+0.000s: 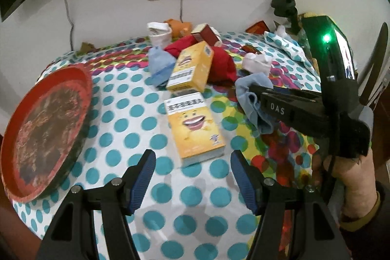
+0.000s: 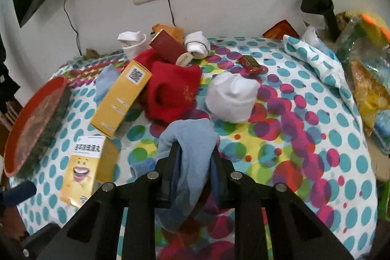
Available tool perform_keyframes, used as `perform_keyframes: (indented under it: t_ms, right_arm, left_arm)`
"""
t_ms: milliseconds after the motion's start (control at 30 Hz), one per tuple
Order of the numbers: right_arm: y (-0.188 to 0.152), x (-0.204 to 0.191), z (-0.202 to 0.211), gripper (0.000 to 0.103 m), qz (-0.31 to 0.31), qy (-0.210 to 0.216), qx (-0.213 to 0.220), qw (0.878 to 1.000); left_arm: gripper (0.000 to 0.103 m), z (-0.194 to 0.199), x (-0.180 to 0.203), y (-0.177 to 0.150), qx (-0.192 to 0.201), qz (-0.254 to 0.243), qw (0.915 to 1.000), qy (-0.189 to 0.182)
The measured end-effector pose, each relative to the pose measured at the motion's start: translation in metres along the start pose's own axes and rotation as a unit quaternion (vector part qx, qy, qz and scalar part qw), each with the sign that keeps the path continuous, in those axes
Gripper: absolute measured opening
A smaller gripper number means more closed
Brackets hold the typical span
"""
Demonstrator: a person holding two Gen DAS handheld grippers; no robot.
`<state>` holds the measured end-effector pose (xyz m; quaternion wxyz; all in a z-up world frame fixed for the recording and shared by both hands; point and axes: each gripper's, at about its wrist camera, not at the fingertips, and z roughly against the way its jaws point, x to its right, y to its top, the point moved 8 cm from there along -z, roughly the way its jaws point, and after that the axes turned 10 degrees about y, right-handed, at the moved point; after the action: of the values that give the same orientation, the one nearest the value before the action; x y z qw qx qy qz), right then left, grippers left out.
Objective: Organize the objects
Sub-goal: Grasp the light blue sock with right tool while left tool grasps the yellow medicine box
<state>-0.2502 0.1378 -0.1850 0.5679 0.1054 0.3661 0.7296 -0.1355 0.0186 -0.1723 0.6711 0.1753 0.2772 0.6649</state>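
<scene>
My left gripper (image 1: 193,160) is open and empty, low over the dotted tablecloth, just short of a yellow box with a smiling face (image 1: 193,127). That box also shows in the right wrist view (image 2: 84,168). A second yellow box (image 1: 191,67) leans on a red cloth (image 1: 223,66) behind it. My right gripper (image 2: 196,150) is shut on a light blue sock (image 2: 189,152) and holds it above the cloth; it shows from the side in the left wrist view (image 1: 253,99). A white rolled sock (image 2: 231,99) and the red cloth (image 2: 174,91) lie beyond.
A red round tray (image 1: 46,130) sits at the table's left edge. A dark red box (image 2: 168,46), white socks (image 2: 197,44), another blue sock (image 1: 159,66) and a candy wrapper (image 2: 252,65) lie near the wall. Bags (image 2: 365,79) crowd the right side.
</scene>
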Motion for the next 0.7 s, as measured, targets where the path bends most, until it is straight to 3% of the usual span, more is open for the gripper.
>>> perform_keyframes:
  t_ms: [500, 700]
  right_arm:
    - [-0.003, 0.003, -0.008, 0.022, 0.003, 0.0, -0.007, 1.0]
    - [-0.004, 0.009, -0.008, 0.028, -0.016, 0.013, -0.007, 1.0]
  left_arm:
    - [0.066, -0.055, 0.006, 0.016, -0.024, 0.006, 0.9991, 0.035]
    - [0.065, -0.063, 0.007, 0.013, -0.021, -0.005, 0.9992, 0.034]
